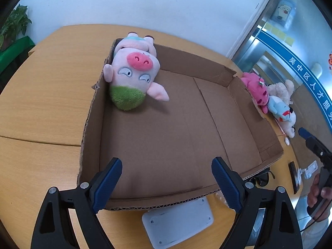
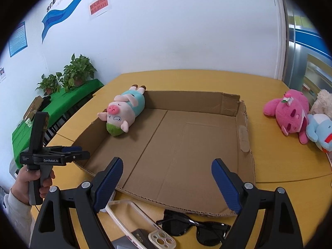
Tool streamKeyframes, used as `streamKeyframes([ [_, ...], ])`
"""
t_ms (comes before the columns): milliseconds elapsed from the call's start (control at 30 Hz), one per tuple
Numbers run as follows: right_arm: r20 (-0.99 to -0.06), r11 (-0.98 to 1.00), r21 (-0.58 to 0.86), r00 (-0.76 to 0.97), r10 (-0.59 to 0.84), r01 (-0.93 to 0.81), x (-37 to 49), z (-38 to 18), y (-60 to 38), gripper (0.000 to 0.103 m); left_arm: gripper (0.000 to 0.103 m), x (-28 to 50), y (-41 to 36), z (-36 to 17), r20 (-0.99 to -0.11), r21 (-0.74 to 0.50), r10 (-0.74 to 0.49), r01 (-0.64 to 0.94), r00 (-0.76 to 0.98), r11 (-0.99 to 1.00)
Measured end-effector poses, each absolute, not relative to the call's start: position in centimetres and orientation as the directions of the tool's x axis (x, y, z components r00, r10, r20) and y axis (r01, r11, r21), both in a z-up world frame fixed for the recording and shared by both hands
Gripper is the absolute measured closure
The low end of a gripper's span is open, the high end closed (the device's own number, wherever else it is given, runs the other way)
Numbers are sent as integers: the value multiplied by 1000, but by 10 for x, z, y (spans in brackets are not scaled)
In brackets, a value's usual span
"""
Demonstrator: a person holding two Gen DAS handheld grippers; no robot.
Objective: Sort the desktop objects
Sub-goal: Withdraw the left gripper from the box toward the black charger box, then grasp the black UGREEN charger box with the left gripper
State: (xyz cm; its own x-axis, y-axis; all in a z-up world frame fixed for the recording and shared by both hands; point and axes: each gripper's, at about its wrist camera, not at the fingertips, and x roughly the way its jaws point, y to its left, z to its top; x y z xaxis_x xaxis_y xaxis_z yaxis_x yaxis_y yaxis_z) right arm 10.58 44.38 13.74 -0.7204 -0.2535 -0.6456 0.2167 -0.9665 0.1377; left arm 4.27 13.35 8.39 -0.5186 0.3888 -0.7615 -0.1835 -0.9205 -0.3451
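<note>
A shallow cardboard box (image 1: 176, 134) lies on the wooden table (image 1: 41, 103). A pink pig plush (image 1: 134, 72) with a green tuft lies upside down in its far left corner. My left gripper (image 1: 167, 166) hangs open over the box's near edge, nothing between its fingers. In the right wrist view the same box (image 2: 197, 145) and pig plush (image 2: 122, 112) show, and my right gripper (image 2: 167, 165) stands open and empty above the near rim. A pink plush (image 2: 290, 112), a blue plush (image 2: 319, 130) and a beige plush (image 2: 323, 101) lie on the table right of the box.
Black sunglasses (image 2: 193, 226), a clear phone case (image 2: 124, 209) and a cream phone case (image 2: 161, 240) lie by the box's near edge. A white device (image 1: 178, 222) sits below the left gripper. A hand (image 2: 31, 184) holds the left gripper (image 2: 84, 153). Potted plants (image 2: 76, 72) stand on a green side table.
</note>
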Motion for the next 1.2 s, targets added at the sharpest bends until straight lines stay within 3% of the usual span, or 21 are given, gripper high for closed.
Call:
streamKeyframes([
  [233,-642,-939,120,-696,-321,322,134,139,439,15,15,61,134,97,-785,-301,348,-175,-513,-937],
  [367,-723,-908,84,-602,-339,411,159,104,440,15,15,91,141,115,-756,-317,385,-218,-529,-923],
  [533,-772,-862,306,-425,-473,403,174,45,457,15,11,131,164,107,-696,-428,525,-304,-490,-851],
  [733,-769,-831,401,-352,-534,386,175,4,435,13,11,154,189,54,-722,-539,610,-288,-326,-791],
  [833,-724,-747,500,-261,-638,438,182,-2,402,13,11,162,189,33,-754,-540,594,-249,-282,-804],
  [1200,-767,-680,401,-181,-616,614,213,-10,343,12,11,180,179,10,-716,-619,658,-222,-235,-753],
])
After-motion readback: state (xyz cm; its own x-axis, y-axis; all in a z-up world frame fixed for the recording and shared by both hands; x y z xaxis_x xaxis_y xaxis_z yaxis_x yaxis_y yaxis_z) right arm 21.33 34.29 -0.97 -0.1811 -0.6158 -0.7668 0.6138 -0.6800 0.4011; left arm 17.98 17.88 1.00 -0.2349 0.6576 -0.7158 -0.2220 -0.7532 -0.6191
